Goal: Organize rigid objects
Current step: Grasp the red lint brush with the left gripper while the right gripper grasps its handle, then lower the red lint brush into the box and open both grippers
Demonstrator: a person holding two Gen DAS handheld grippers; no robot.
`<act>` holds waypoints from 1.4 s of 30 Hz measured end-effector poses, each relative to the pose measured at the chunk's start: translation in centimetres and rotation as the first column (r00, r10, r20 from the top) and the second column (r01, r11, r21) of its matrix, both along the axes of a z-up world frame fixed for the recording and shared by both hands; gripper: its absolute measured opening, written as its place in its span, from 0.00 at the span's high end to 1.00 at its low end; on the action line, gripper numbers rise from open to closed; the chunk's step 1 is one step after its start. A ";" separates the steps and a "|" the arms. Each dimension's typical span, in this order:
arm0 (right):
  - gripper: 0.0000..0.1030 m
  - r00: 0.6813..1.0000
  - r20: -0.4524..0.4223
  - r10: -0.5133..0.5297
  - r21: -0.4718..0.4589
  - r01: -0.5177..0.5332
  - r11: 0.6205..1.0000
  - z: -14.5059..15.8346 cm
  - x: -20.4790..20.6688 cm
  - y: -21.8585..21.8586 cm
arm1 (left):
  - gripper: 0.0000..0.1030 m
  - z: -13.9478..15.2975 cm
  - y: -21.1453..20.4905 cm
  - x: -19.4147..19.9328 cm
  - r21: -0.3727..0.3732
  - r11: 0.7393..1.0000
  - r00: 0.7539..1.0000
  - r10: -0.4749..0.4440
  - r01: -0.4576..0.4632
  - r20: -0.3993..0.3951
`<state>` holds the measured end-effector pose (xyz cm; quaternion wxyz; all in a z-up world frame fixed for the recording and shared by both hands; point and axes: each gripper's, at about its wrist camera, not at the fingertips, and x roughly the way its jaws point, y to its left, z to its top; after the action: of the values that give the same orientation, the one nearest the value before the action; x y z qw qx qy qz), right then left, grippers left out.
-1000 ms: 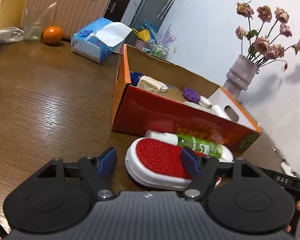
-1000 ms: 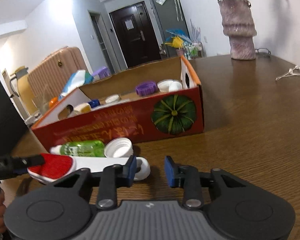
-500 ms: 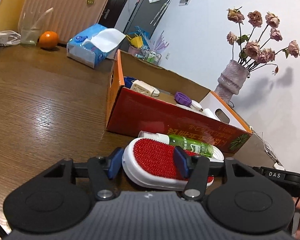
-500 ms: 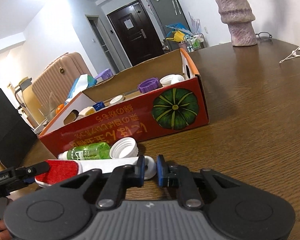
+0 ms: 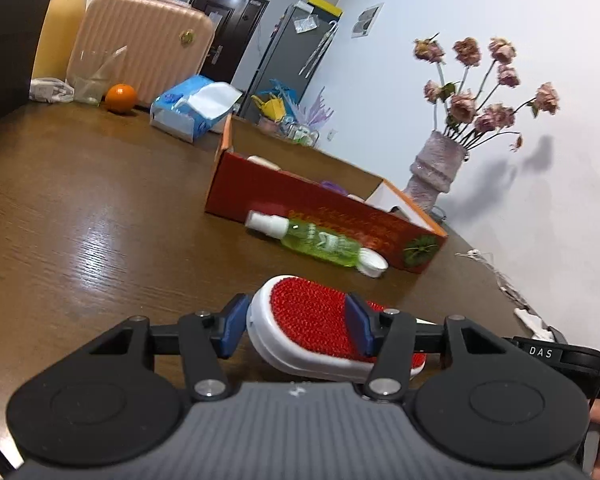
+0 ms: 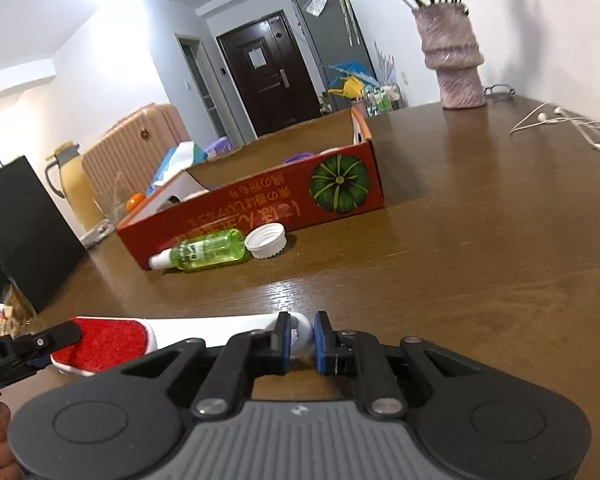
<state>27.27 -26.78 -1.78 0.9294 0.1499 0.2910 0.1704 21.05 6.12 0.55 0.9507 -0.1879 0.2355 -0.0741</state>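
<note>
Red-faced lint brush (image 5: 320, 326) clamped at its head by left gripper (image 5: 296, 328), at its handle end by right gripper (image 6: 302, 340), above wooden table (image 6: 480, 240)

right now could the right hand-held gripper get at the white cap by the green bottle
Probably not yet: the right hand-held gripper is shut on the lint brush handle. The path to the white cap over the table looks open otherwise.

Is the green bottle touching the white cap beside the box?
Touching. In the right wrist view the green bottle has its base pressed against the white cap, no gap between.
</note>
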 end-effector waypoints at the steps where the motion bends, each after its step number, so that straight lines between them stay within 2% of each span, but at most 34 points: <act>1: 0.88 1.000 0.009 -0.003 0.005 0.003 1.000 0.3 -0.7 -0.2 | 0.48 0.4 -0.3 -0.6 0.006 1.000 1.000 0.000 0.000 0.011; 5: 0.88 0.999 0.051 -0.012 0.020 0.011 1.000 1.5 -2.9 -1.3 | 0.48 2.3 -1.5 -2.6 0.036 0.999 0.998 -0.005 0.003 0.061; 10: 0.88 0.995 0.093 -0.027 0.032 0.024 0.999 2.9 -4.3 -2.6 | 0.48 3.6 -2.8 -3.9 0.040 0.999 0.995 -0.020 0.016 0.100; 15: 0.88 0.993 0.115 -0.038 0.032 0.034 0.999 3.5 -4.1 -3.2 | 0.48 3.9 -3.3 -3.3 0.010 1.000 0.994 -0.030 0.029 0.102; 20: 0.88 0.987 0.154 -0.043 0.005 0.042 0.999 4.8 -2.1 -3.0 | 0.48 4.8 -2.7 -0.4 -0.017 0.999 0.992 -0.037 0.039 0.117; 23: 0.88 0.974 0.221 -0.038 -0.029 0.046 0.999 7.0 0.9 -2.2 | 0.48 6.1 -1.9 2.6 -0.033 0.998 0.990 -0.040 0.045 0.136; 27: 0.88 0.967 0.253 -0.023 -0.046 0.036 0.998 9.0 5.9 -1.0 | 0.48 7.7 -1.0 7.4 -0.028 0.999 0.987 -0.036 0.041 0.158; 35: 0.88 0.984 0.177 0.009 -0.019 -0.006 1.000 9.3 17.5 1.5 | 0.48 9.0 0.9 17.4 0.007 1.000 0.993 0.012 -0.013 0.113; 36: 0.88 0.984 0.177 0.009 -0.019 -0.006 1.000 9.3 17.5 1.5 | 0.48 8.9 1.1 18.4 0.016 1.000 0.994 0.021 -0.023 0.108; 37: 0.88 0.989 0.150 0.015 -0.008 -0.014 1.000 8.7 20.0 2.0 | 0.48 8.8 1.3 19.3 0.024 0.999 0.995 0.029 -0.031 0.100; 39: 0.88 0.990 0.137 0.016 -0.011 -0.015 1.000 8.4 21.1 2.4 | 0.48 8.2 1.5 20.7 0.042 0.999 0.996 0.029 -0.033 0.087; 40: 0.88 0.992 0.126 0.011 -0.039 -0.006 0.999 7.9 23.2 3.3 | 0.48 7.8 1.6 21.3 0.048 0.998 0.996 0.029 -0.033 0.079; 42: 0.88 0.992 0.127 0.012 -0.077 -0.002 0.997 7.5 24.6 4.2 | 0.48 7.0 1.8 22.4 0.056 0.998 0.997 0.031 -0.035 0.065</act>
<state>51.85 -22.57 5.72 0.9506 0.1019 0.2380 0.1715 43.41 7.87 7.54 0.9638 -0.1620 0.2036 -0.0575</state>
